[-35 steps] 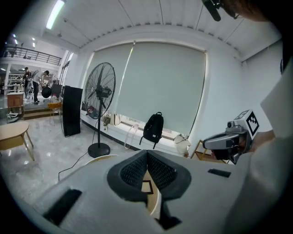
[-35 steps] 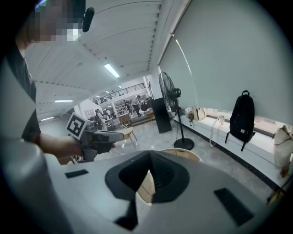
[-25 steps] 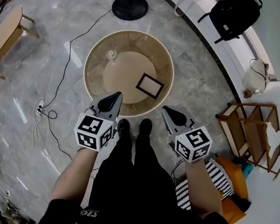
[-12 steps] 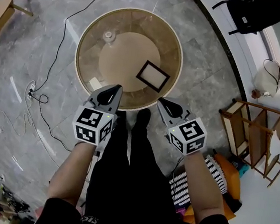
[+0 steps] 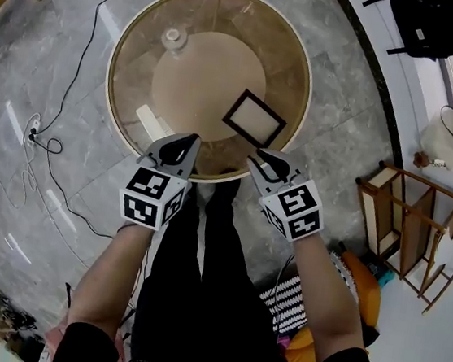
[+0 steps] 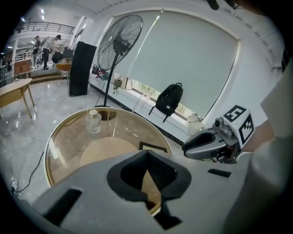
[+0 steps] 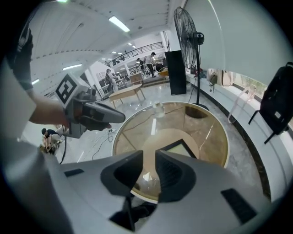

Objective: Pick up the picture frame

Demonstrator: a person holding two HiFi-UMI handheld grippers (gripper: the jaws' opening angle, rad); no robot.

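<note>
A dark-rimmed picture frame (image 5: 255,118) lies flat on the round glass table (image 5: 113,68), right of its middle. It also shows in the left gripper view (image 6: 153,146) and the right gripper view (image 7: 180,148). My left gripper (image 5: 189,140) hangs over the table's near edge, shut and empty; its pads meet (image 6: 146,159). My right gripper (image 5: 260,157) is just short of the frame's near corner. Its jaws are opening, with nothing between them (image 7: 149,161). Each gripper sees the other: the right one (image 6: 201,145), the left one (image 7: 103,116).
A small clear bottle (image 5: 172,37) stands at the table's far left. A cable (image 5: 51,142) runs over the marble floor on the left. A wooden rack (image 5: 414,224), a white bag (image 5: 449,134) and a black backpack (image 5: 438,26) are to the right. A standing fan (image 6: 120,43) is beyond the table.
Both grippers have come down and forward to the table's near edge, and the table looms larger. The right gripper's jaws have parted; the left's stay together.
</note>
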